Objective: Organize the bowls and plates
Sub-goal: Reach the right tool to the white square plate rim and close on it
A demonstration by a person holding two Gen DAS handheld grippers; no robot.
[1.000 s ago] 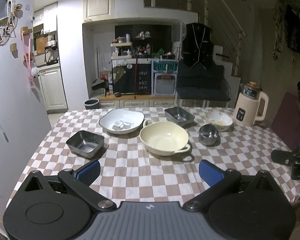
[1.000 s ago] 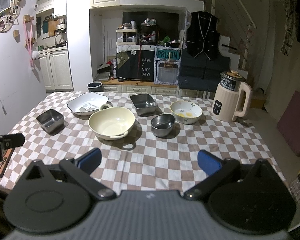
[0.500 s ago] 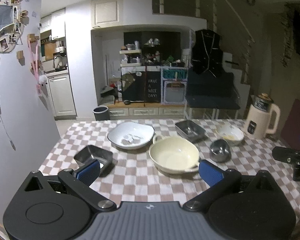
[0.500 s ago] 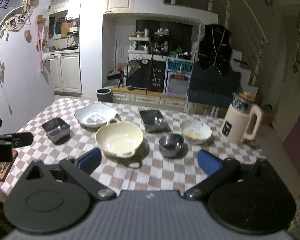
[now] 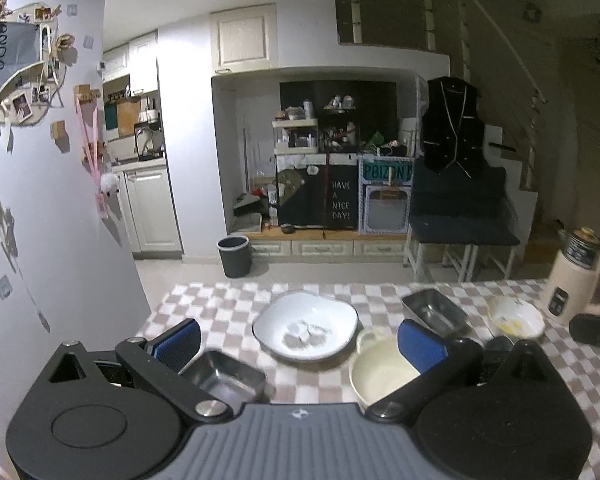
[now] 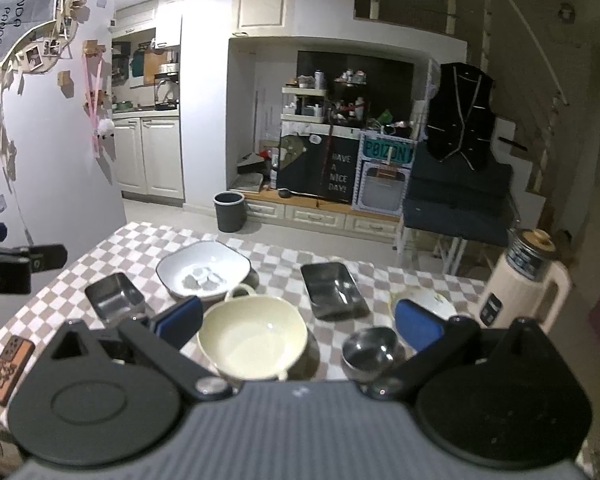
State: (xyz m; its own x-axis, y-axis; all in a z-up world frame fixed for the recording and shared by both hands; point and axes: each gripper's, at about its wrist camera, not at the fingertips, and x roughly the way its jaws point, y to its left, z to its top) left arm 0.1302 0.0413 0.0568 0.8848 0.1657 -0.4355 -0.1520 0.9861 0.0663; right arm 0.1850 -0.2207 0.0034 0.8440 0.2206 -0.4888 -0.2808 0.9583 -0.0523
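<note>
On the checked tablecloth [image 6: 112, 248] stand a white squarish bowl [image 6: 205, 269], a cream two-handled bowl [image 6: 252, 338], two steel rectangular trays [image 6: 114, 298] [image 6: 332, 289], a small round steel bowl [image 6: 370, 350] and a white patterned bowl [image 6: 430, 300]. The left wrist view shows the white bowl [image 5: 306, 326], the cream bowl [image 5: 382, 372], the trays [image 5: 224, 376] [image 5: 434, 311] and the patterned bowl [image 5: 514, 318]. My left gripper [image 5: 300, 344] is open and held above the near table edge, holding nothing. My right gripper [image 6: 298, 324] is open too, above the cream bowl, empty.
A cream electric kettle [image 6: 520, 284] stands at the table's right. A patterned phone-like slab [image 6: 8, 364] lies at the near left edge. Behind the table are a grey bin [image 6: 229, 211], cabinets and a dark bench [image 6: 458, 216].
Both grippers have tilted upward and pulled back, so the table sits lower in both views and more of the room shows. Both stay open and the dishes have not moved.
</note>
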